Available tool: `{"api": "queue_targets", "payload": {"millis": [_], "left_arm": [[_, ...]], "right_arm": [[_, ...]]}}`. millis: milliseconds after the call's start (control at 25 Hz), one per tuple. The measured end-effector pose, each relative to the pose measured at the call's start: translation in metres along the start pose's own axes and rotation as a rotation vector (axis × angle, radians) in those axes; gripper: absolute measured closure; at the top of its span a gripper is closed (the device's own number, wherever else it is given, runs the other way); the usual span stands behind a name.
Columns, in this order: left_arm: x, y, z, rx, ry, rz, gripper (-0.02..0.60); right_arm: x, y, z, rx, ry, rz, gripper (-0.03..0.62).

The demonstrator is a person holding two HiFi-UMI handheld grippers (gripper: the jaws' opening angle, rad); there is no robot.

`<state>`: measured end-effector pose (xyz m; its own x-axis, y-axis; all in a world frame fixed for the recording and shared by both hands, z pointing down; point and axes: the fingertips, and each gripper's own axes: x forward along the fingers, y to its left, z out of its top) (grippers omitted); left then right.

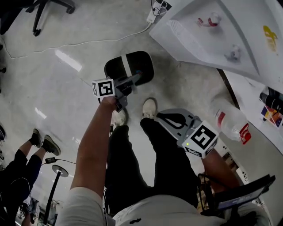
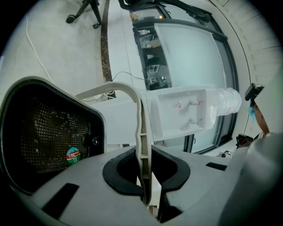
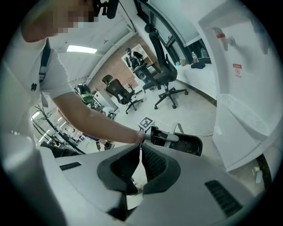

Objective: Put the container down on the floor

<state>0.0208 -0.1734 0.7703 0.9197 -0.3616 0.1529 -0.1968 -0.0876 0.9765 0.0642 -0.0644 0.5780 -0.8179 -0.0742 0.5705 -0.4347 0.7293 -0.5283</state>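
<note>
The container point(image 1: 129, 67) is a black bin with a white handle, hanging above the grey floor ahead of my feet. My left gripper point(image 1: 132, 81) is shut on that handle. In the left gripper view the white handle point(image 2: 140, 132) runs straight between the pads of the left gripper point(image 2: 145, 170), and the bin's black mesh wall point(image 2: 48, 137) fills the left side. My right gripper point(image 1: 173, 120) hangs near my right knee, shut with nothing in it. The right gripper view shows its jaws point(image 3: 140, 150) closed together, with the container point(image 3: 188, 143) beyond them.
A white appliance point(image 1: 212, 31) stands at the upper right, with a large water bottle point(image 1: 230, 120) below it. A white cable point(image 1: 88, 42) crosses the floor. An office chair base point(image 1: 44, 9) is at the top left. Another person's legs point(image 1: 26, 154) are at the left.
</note>
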Motion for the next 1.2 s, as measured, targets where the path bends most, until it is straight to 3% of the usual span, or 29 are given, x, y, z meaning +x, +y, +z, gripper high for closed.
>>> {"api": "queue_targets", "payload": {"millis": [320,560,680,760,920,1200], "left_arm": [[-0.002,0.023,0.016,-0.012,-0.044,-0.042,0.531],[-0.006,0.027,0.028,-0.008,-0.078,-0.010,0.522],[-0.002,0.029,0.027,0.008,-0.053,0.006,0.512],[0.000,0.030,0.024,0.014,-0.032,0.017,0.459],[-0.003,0.033,0.016,0.015,-0.014,0.040,0.419],[-0.027,0.039,0.012,0.027,-0.013,0.148,0.303]], "right_arm": [[0.019,-0.015,-0.009,0.013,0.003,0.007,0.576],[0.020,-0.014,-0.008,0.017,0.002,0.011,0.576],[0.017,-0.015,-0.009,0.026,0.002,0.004,0.576],[0.016,-0.015,-0.009,0.030,0.001,0.003,0.576],[0.014,-0.012,-0.009,0.036,-0.004,0.005,0.576],[0.008,-0.009,-0.001,0.029,-0.014,0.011,0.576]]}}
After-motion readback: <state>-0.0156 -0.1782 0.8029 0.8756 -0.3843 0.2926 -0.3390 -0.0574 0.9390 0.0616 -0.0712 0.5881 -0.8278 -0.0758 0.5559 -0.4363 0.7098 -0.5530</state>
